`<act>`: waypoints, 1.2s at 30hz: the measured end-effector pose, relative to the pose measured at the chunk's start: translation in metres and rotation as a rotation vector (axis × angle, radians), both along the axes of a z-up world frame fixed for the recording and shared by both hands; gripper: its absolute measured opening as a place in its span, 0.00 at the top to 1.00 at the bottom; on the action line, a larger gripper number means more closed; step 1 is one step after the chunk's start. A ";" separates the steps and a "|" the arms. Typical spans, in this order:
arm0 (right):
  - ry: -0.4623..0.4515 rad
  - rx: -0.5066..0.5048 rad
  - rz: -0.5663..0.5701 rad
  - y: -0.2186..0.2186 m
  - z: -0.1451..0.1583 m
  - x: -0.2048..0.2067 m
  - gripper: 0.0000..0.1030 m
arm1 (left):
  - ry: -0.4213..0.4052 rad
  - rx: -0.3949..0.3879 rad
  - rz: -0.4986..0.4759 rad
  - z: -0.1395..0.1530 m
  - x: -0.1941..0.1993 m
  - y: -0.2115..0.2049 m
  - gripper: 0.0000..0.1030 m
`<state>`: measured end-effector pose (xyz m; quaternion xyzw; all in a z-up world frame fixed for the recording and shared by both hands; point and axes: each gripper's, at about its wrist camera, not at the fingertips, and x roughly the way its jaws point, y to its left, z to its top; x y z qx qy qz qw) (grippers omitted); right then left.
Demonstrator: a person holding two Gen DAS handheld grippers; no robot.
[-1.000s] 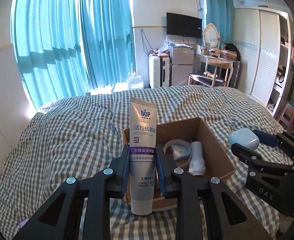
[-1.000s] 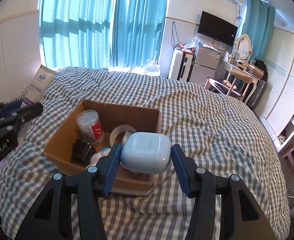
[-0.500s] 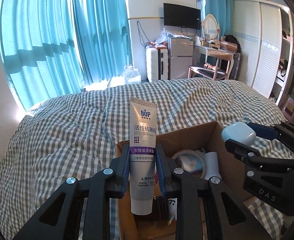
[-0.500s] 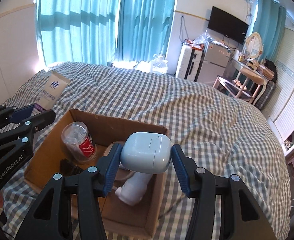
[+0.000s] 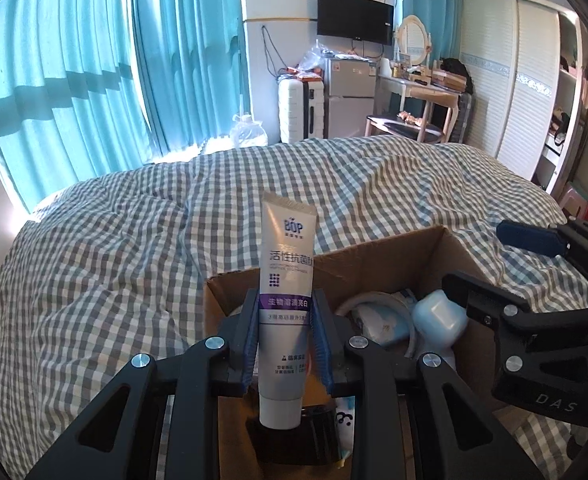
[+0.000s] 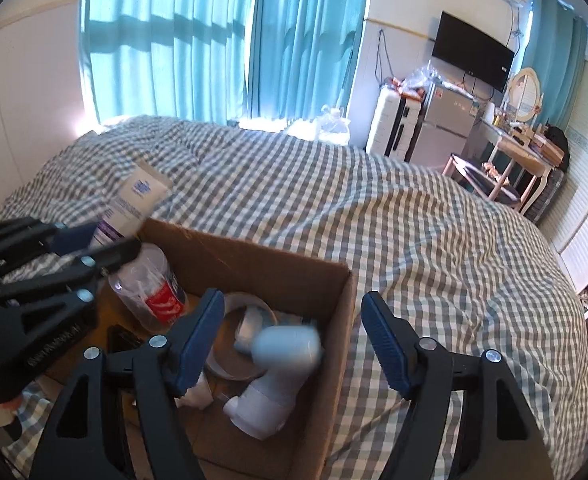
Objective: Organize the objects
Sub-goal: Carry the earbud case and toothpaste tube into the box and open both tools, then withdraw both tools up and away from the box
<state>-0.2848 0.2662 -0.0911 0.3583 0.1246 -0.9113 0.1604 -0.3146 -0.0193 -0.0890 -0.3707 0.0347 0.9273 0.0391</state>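
My left gripper [image 5: 286, 320] holds a grey toothpaste tube [image 5: 288, 280] upright, cap down, above the near left part of an open cardboard box [image 5: 373, 256]. Its jaws are just starting to open, but the pads still touch the tube. My right gripper [image 6: 290, 298] hangs over the box [image 6: 254, 260] with its jaws opening wide. A pale blue case [image 6: 286, 346] appears blurred below them, free of the pads, inside the box. The left wrist view shows the case [image 5: 437, 316] beside the right gripper [image 5: 473, 254]. In the right wrist view, the left gripper [image 6: 94, 244] and tube [image 6: 134, 204] are at the left.
The box sits on a checked bedspread [image 5: 114, 260]. Inside it are a clear cup with a red label [image 6: 150, 288], a white bottle [image 6: 266, 404], a clear ring [image 6: 246, 320] and a black item [image 5: 294, 432]. Curtains, a suitcase, a fridge and a wardrobe stand beyond the bed.
Both grippers came forward and down over the box. The right jaws opened and let go of the pale blue case, which dropped into the box. The tube stays gripped.
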 end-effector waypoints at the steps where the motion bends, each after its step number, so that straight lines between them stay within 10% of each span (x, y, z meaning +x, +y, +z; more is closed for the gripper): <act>1: 0.006 0.002 -0.001 0.000 0.002 0.001 0.31 | -0.002 -0.003 -0.005 0.000 0.000 0.001 0.71; 9: 0.039 -0.009 -0.065 0.020 0.024 0.019 0.22 | 0.064 0.006 0.005 0.024 0.026 0.003 0.27; 24: 0.236 -0.054 -0.127 0.033 0.129 0.124 0.14 | 0.296 0.001 0.042 0.138 0.129 -0.007 0.12; 36: 0.331 -0.098 -0.158 0.046 0.168 0.202 0.05 | 0.393 -0.017 0.063 0.173 0.191 -0.005 0.00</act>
